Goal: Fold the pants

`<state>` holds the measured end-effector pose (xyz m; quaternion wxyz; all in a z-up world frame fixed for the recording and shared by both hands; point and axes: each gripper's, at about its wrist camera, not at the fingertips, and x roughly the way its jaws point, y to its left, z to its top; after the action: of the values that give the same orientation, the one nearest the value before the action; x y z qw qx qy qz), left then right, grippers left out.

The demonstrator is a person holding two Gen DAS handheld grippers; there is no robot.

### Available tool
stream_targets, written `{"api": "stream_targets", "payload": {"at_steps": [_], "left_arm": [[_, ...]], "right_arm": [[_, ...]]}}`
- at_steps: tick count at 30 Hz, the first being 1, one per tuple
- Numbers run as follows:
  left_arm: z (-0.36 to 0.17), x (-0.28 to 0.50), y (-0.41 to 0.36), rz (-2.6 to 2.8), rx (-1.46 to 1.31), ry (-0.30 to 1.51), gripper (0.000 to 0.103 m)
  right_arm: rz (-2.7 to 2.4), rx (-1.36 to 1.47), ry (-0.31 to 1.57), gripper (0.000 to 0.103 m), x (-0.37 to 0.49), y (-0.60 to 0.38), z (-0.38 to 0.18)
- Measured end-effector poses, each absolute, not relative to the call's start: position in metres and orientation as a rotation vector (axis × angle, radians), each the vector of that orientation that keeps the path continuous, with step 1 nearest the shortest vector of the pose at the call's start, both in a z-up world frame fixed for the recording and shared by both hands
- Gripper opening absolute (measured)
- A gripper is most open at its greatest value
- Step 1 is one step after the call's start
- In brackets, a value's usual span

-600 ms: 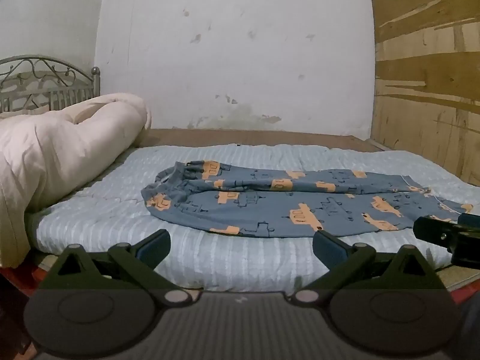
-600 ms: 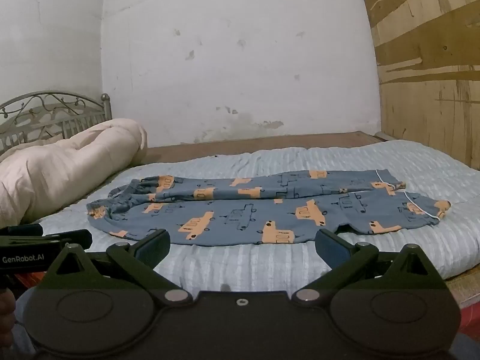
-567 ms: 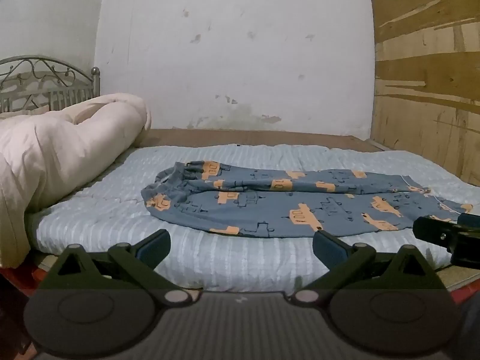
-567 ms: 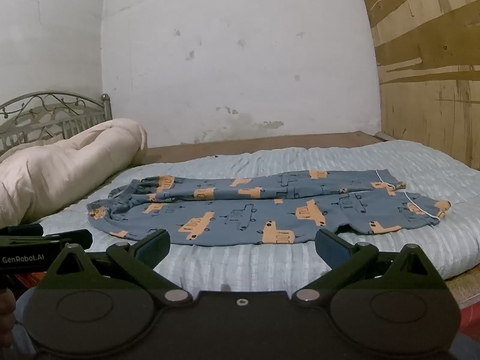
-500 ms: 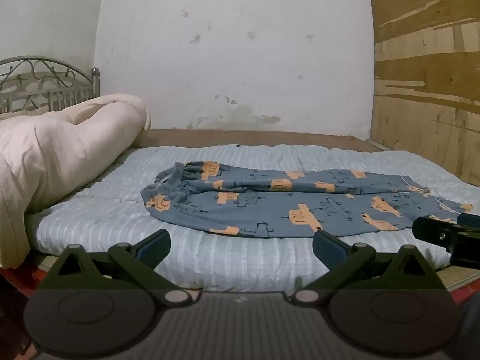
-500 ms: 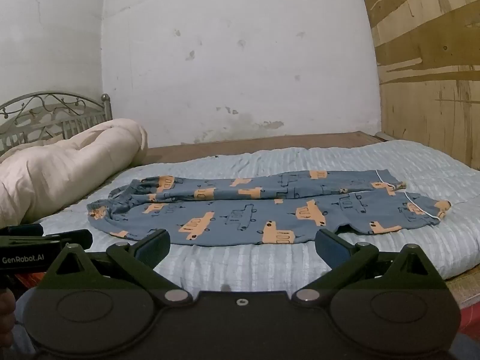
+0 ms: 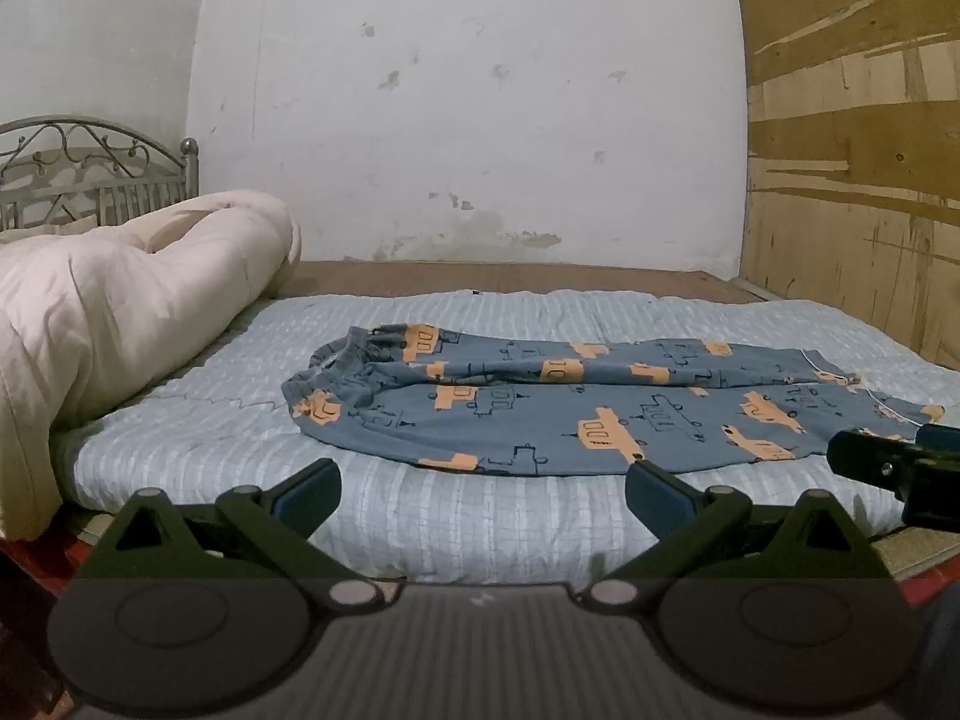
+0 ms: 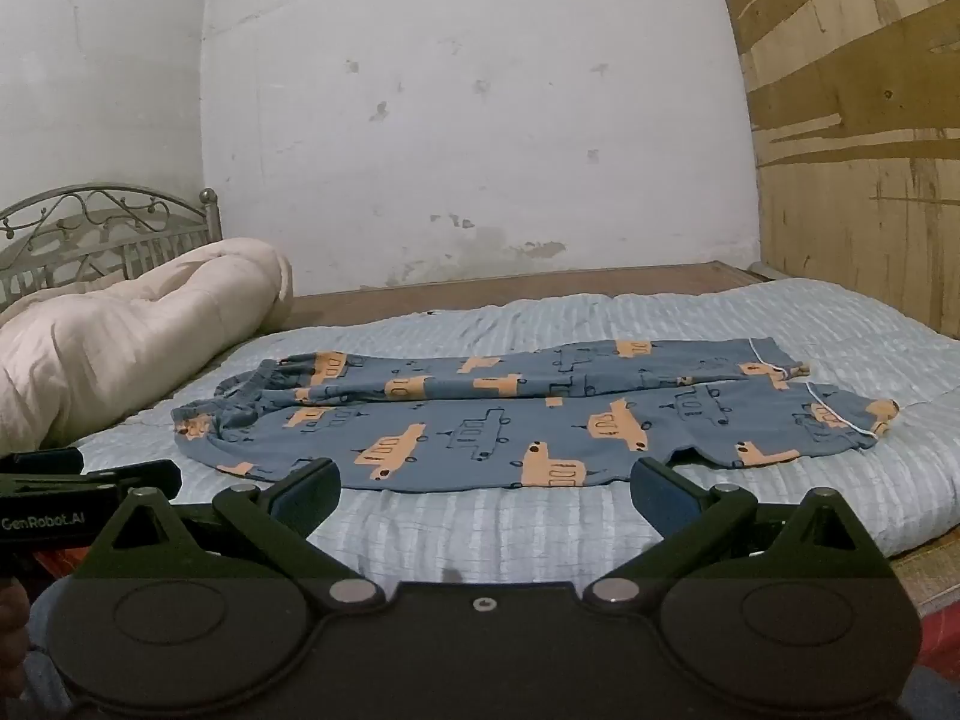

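Note:
Blue pants with orange vehicle prints lie flat across the light blue mattress, waistband to the left, leg ends to the right. The two legs lie side by side. My left gripper hovers open near the mattress's front edge, short of the pants, with nothing between its fingers. My right gripper is also open and empty, just before the pants' near edge. Part of the right gripper's finger shows at the right in the left wrist view, and the left gripper's body at the left in the right wrist view.
A rolled cream quilt lies along the left of the bed, before a metal headboard. A white wall stands behind, a wooden board wall at the right. Bare brown bed base shows beyond the mattress.

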<state>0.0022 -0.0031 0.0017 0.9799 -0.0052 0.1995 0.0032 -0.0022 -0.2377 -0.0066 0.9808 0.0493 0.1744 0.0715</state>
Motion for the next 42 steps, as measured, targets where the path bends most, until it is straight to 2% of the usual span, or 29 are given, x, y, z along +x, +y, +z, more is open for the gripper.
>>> {"api": "stream_targets", "payload": {"at_steps": [42], "left_arm": [[0.0025,-0.0004,-0.0044,0.004,-0.008,0.398,0.102]], "right_arm": [[0.144,0.102,0.349,0.102,-0.0036,-0.2377,-0.0056]]}}
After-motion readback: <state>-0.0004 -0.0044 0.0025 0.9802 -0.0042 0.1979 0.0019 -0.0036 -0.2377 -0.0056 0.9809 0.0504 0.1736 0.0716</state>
